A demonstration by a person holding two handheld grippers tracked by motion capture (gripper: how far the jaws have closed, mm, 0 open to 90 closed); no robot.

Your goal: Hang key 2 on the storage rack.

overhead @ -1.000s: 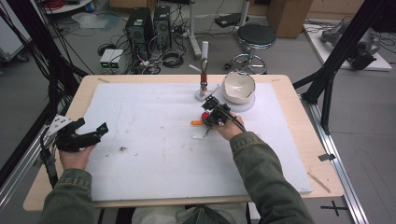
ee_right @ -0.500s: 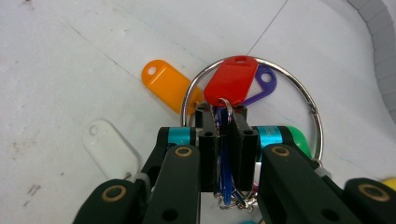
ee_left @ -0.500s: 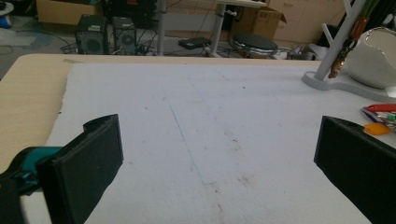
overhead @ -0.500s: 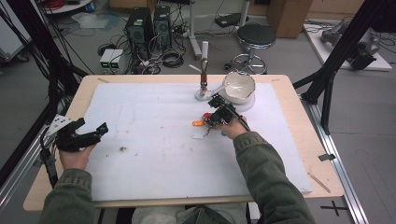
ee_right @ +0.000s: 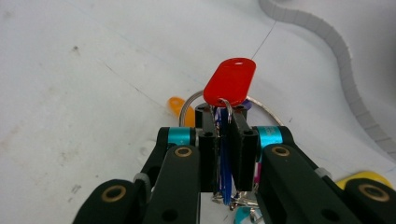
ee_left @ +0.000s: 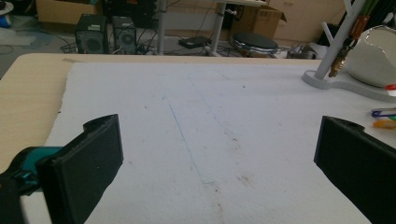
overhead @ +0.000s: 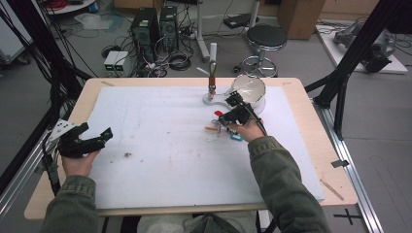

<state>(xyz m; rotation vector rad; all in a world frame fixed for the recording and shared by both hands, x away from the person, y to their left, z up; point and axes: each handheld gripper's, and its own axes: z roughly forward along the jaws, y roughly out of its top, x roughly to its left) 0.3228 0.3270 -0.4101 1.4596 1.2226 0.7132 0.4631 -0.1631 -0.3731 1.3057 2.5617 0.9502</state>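
The right gripper [ee_right: 223,122] has its two black jaws pressed together on a bunch of coloured plastic key tags on a metal ring [ee_right: 224,154]. In the right gripper view a blue tag is squeezed between the jaws, a red oval tag [ee_right: 230,82] with a small hole stands up just beyond the jaw tips, the wire ring [ee_right: 187,105] curves out on both sides, an orange tag [ee_right: 176,103] lies on the sheet behind the left jaw, and a yellow tag [ee_right: 369,177] and a teal one [ee_right: 243,215] peek out low down. In the high view the same gripper [overhead: 228,116] and its bunch sit on the white foam sheet [overhead: 160,145] toward the far right part of the tabletop, the person's right hand [overhead: 248,130] holding it from behind.

Just beyond it, near the far edge, a grey flat-based stand with an upright post [overhead: 212,90] carries a small brown hanging piece, and a white rounded bowl [overhead: 249,90] sits beside it to the right. The stand's ribbed grey base edge [ee_right: 327,51] curves through the right gripper view.

The left gripper [overhead: 92,141] is well apart from all this, over the left edge of the sheet near the pale wooden tabletop [overhead: 311,126], held in the person's left hand [overhead: 77,162]. Its jaws stand wide apart with nothing between them; in the left gripper view [ee_left: 219,158] they frame bare, lightly stained sheet, with the stand [ee_left: 336,51], the bowl [ee_left: 376,56] and a few tags [ee_left: 384,116] at the far right.
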